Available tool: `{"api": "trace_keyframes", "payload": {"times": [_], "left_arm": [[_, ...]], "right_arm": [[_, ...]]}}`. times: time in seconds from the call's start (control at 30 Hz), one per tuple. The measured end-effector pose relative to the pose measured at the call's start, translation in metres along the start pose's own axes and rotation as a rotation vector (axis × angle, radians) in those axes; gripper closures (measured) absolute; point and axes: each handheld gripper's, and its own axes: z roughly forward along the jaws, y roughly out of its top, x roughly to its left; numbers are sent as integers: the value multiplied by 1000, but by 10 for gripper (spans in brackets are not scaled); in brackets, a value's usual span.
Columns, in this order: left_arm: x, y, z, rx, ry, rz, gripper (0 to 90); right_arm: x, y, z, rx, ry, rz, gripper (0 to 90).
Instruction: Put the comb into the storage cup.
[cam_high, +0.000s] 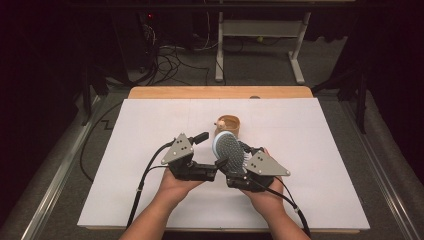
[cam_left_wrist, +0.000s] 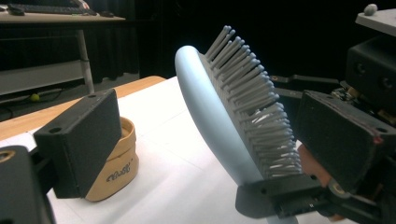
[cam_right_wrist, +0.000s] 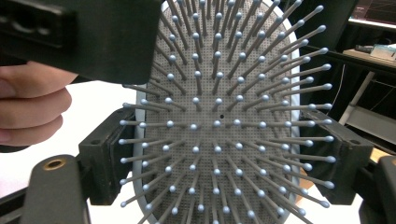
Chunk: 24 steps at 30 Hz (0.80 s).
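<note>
The right gripper (cam_high: 231, 161) holds a pale blue hairbrush (cam_high: 229, 148) by the sides of its head, 1 jaw on each edge, as the right gripper view shows with the bristle pad (cam_right_wrist: 219, 121) facing that camera and both black jaws pressed against the rim. In the high view the brush stands raised above the white table (cam_high: 320, 165) near the middle of its near half, head tilted up and toward the far side, bristles turned to the right. The left gripper (cam_high: 212, 150) sits just to the left of it, its 2 jaws spread apart with nothing clamped between them; in the left gripper view the brush (cam_left_wrist: 219, 116) rises in the gap between those jaws, its smooth back facing the left jaw and its bristles toward the right jaw, with no pad pressing on it. Just beyond the brush, on the far side, a small tan pouch-like cup (cam_high: 229, 125) stands upright on the table, close to the brush head but apart from it. Both hands are close together at the near edge.
</note>
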Motion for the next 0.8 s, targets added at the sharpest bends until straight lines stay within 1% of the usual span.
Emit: {"api": "trace_keyframes", "payload": {"times": [0.1, 0.33, 0.43, 0.5, 0.53, 0.6, 0.67, 0.73, 0.8], "left_arm": [[1, 3, 1, -11, 1, -9, 83], [-2, 8, 4, -3, 11, 10, 81], [-4, 10, 5, 2, 21, 24, 84], [-4, 10, 5, -6, 21, 21, 107], [-4, 11, 5, -10, 14, 17, 127], [-4, 12, 5, -6, 18, 13, 137], [-3, 12, 6, -9, 12, 3, 155], [-4, 12, 6, -4, 14, 5, 165], [-3, 11, 7, 2, 10, -3, 175]], "right_arm": [[1, 0, 1, -1, 3, -3, 206], [3, 0, 2, 1, 9, -3, 206], [3, 0, 1, 0, 10, -3, 206], [3, 0, 2, -1, 10, -6, 206], [3, 0, 2, 1, 11, -7, 207], [4, 0, 2, 2, 13, -7, 206], [4, 0, 2, 1, 13, -8, 206], [4, 0, 2, 1, 13, -8, 206], [4, 0, 2, 0, 13, -9, 206]]}}
